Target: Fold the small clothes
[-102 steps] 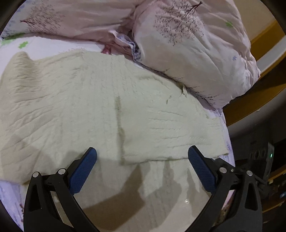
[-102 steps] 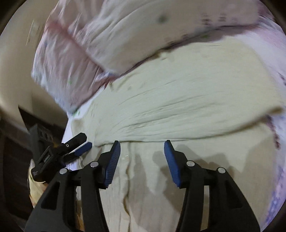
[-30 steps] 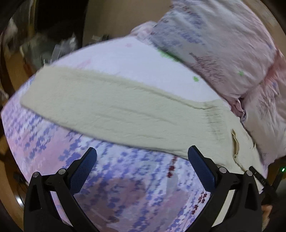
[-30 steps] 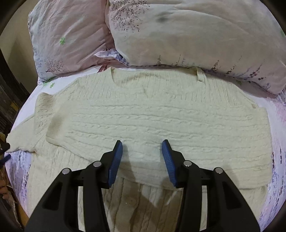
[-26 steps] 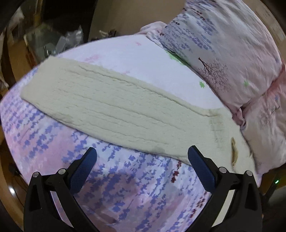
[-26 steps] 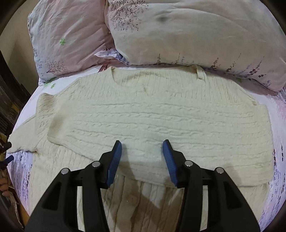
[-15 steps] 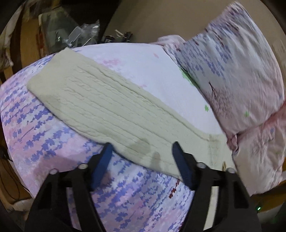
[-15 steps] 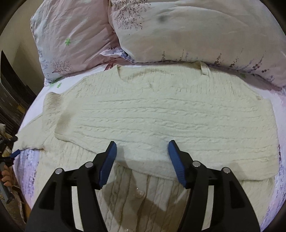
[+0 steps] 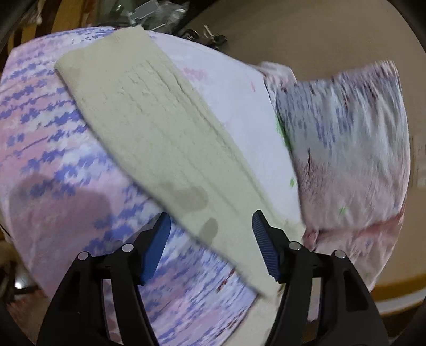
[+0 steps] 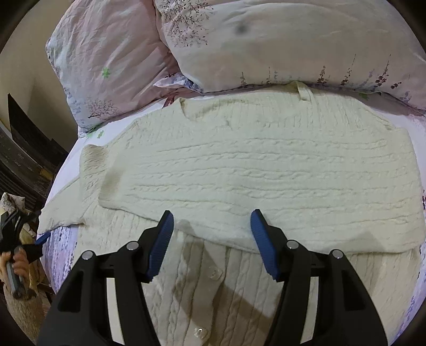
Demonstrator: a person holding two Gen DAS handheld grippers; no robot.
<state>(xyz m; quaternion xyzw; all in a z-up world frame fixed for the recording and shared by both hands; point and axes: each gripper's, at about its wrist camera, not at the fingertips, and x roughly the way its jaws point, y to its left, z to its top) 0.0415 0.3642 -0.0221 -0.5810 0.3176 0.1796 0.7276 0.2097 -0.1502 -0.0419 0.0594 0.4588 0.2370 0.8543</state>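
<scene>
A cream cable-knit cardigan (image 10: 266, 170) lies flat on the bed, one sleeve folded across its body. Its buttoned front (image 10: 213, 276) shows below the fold. My right gripper (image 10: 211, 234) is open and empty, hovering over the folded sleeve's lower edge. In the left wrist view the other sleeve (image 9: 159, 141) stretches out straight over the bedsheet, cuff at the far upper left. My left gripper (image 9: 210, 239) is open and empty, just above that sleeve near the shoulder end. It also shows at the left edge of the right wrist view (image 10: 40, 239).
Two pink floral pillows (image 10: 266, 42) lie against the cardigan's collar end. The floral bedsheet (image 9: 53, 173) drops off at the bed's edge on the left. Cluttered items (image 9: 159, 13) stand beyond the bed's far side.
My left gripper has swung further left along the outstretched sleeve and its jaws have narrowed. My right gripper has opened wider and stayed over the folded sleeve.
</scene>
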